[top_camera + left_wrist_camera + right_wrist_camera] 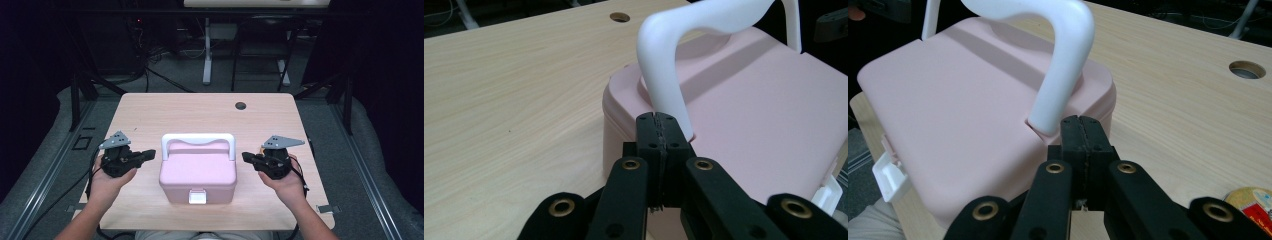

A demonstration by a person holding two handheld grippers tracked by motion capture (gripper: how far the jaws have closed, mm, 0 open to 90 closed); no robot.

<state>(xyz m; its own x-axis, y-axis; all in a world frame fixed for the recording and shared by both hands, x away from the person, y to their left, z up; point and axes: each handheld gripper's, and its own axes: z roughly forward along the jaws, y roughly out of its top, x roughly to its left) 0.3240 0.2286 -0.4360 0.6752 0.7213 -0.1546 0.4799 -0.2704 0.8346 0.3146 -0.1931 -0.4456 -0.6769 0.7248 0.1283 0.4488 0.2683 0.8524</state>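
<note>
The pink box [198, 172] sat mid-table [150, 107], its white handle [198, 140] upright. The left gripper [150, 156] and right gripper [247, 157] flanked it, both closed and empty. Pushing unevenly could have skewed the box or snagged the handle.

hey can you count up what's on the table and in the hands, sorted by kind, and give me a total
Pink box with white handle: 1
Handheld grippers, left gripper and right gripper, both with fingers closed on nothing: 2
Round yellow thing at the table edge in the right gripper view, too cut off to identify: 1
Total: 4
</note>
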